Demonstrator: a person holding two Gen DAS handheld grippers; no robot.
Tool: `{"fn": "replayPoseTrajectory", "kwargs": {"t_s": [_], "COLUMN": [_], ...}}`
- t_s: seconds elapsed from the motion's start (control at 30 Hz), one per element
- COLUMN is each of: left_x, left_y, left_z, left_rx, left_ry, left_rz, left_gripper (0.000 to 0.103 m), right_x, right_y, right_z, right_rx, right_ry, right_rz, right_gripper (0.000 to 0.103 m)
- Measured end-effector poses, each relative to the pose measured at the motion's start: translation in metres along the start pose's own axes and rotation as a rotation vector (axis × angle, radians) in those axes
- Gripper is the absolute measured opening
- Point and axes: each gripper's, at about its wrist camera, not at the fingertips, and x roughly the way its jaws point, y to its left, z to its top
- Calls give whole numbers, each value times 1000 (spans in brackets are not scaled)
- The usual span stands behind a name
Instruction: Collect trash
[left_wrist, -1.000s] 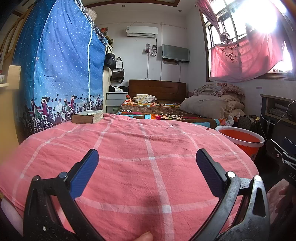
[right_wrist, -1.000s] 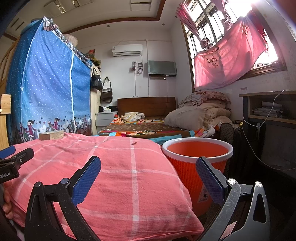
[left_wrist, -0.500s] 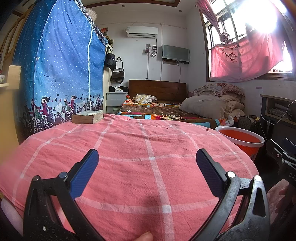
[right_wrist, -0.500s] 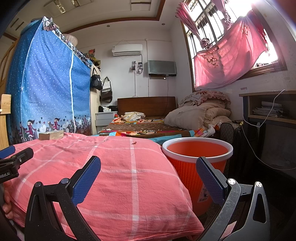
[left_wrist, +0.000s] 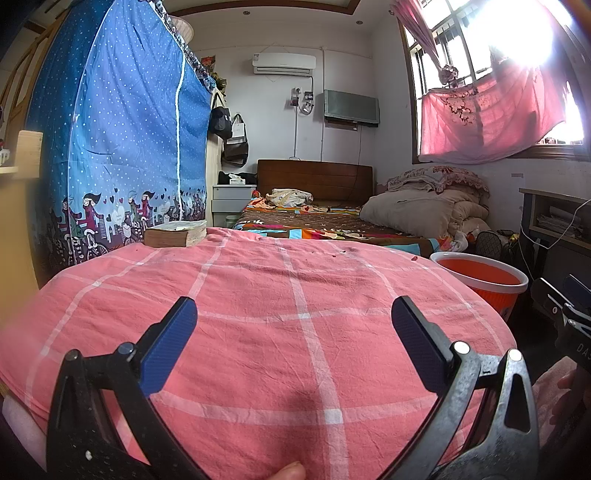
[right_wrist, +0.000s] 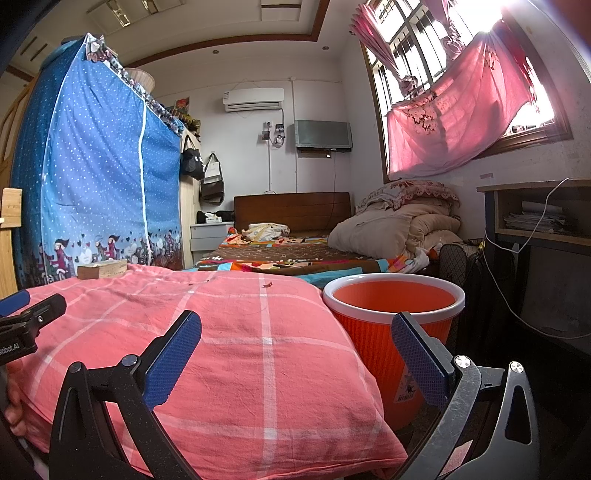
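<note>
Leftmost, an old book (left_wrist: 175, 233) lies at the far left edge of the pink checked quilt (left_wrist: 258, 332), apart from the litter. Nearer, the left gripper (left_wrist: 293, 332) hovers low over the quilt, jaws spread wide and holding nothing. Further right, tiny dark red scraps (left_wrist: 343, 252) dot the quilt's far side, with one curled scrap (right_wrist: 266, 284) close to the edge beside the orange bin (right_wrist: 395, 317), which stands on the floor touching the quilt's right side. The right gripper (right_wrist: 295, 343) points between quilt and bin, jaws likewise released and empty. The scraps look feather-light, thin and brittle on soft, yielding cloth; each probably wants a gentle pinch from above, fingertips closing just at the fabric without gathering it.
</note>
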Motion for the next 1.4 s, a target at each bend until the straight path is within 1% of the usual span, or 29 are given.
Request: {"fn": "replayPoseTrajectory", "kwargs": {"t_s": [1.4], "left_x": [1], "left_y": [2], "left_z": [0], "left_rx": [-4], "left_ry": [6], "left_rz": [1], "left_gripper": [103], "right_x": [0], "right_y": [0], "right_z": [1], "right_rx": [1], "right_ry": [1], "right_rz": [0], "right_gripper": [103]}}
